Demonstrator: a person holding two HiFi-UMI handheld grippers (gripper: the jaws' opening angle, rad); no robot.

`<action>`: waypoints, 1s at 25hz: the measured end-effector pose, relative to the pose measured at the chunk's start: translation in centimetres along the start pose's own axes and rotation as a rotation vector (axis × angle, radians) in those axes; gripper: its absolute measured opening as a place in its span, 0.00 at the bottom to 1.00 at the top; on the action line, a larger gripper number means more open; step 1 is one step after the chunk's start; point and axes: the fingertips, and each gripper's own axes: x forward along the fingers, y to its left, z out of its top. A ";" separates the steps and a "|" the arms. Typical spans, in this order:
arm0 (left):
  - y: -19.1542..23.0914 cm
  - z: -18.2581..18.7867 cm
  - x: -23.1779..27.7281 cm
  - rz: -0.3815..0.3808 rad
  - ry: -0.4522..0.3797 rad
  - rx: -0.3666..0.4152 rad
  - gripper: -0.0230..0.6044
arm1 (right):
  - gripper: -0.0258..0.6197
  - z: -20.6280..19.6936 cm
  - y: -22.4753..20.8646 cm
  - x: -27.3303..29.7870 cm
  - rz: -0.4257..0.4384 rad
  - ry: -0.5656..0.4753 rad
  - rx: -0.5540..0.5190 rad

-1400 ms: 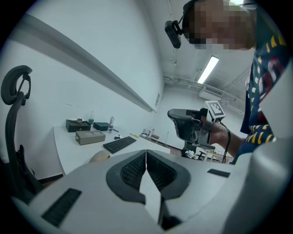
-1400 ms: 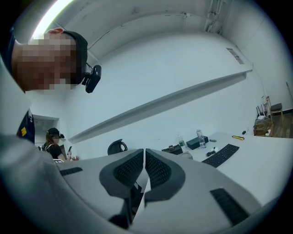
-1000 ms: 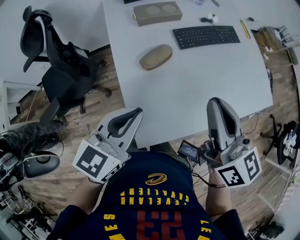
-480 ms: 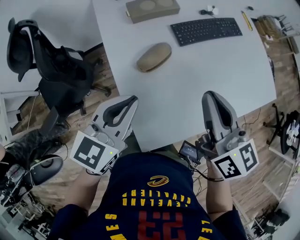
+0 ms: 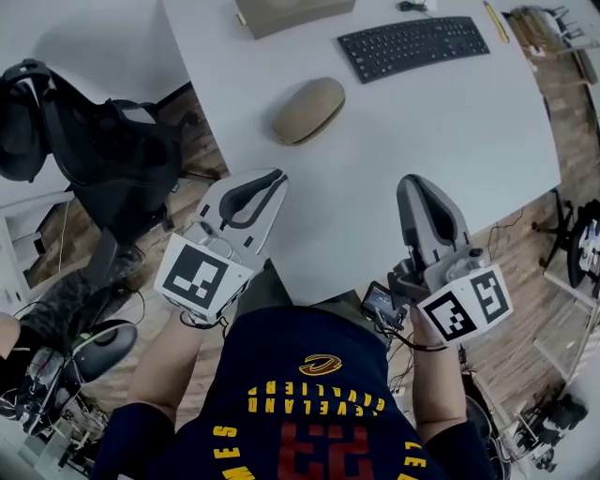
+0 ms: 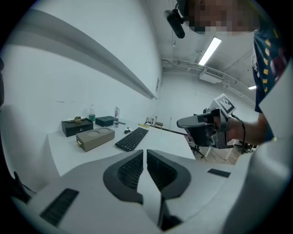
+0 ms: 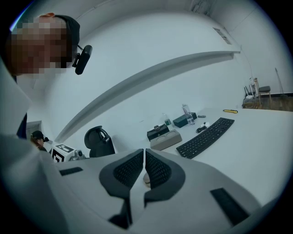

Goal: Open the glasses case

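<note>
Grippers come first, nearest to me: my left gripper (image 5: 267,183) and right gripper (image 5: 414,187), moulded grey plastic with ribbed black pads (image 6: 130,169), hover at the near edge of the table (image 5: 375,216). Each has its jaws pressed together with nothing between them. Past them and well apart from both, I see the glasses case (image 5: 308,110), a smooth tan oval lying closed on the matte white tabletop, towards its left side. Farther back are a flat black keyboard (image 5: 412,47) on the right and a tan rectangular box (image 5: 291,14) with two round recesses. A black office chair (image 5: 103,141) stands left of the table on a wood-plank floor (image 5: 202,122). The walls are white.
</note>
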 end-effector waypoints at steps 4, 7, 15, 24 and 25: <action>1.5 -0.7 1.0 0.008 0.009 -0.007 0.07 | 0.08 -1.1 -0.1 2.2 0.012 0.024 0.021; 2.0 -1.2 2.0 -0.002 0.032 0.005 0.12 | 0.08 -2.2 -0.2 3.8 0.033 0.054 0.052; 4.9 -2.9 4.3 0.030 0.066 0.001 0.17 | 0.08 -5.6 -2.3 7.5 -0.011 0.133 0.087; 6.4 -5.7 6.9 0.047 0.136 0.042 0.32 | 0.17 -9.0 -3.7 10.7 -0.012 0.211 0.128; 6.6 -6.1 7.2 0.047 0.145 0.049 0.32 | 0.19 -9.5 -3.9 11.2 -0.012 0.222 0.146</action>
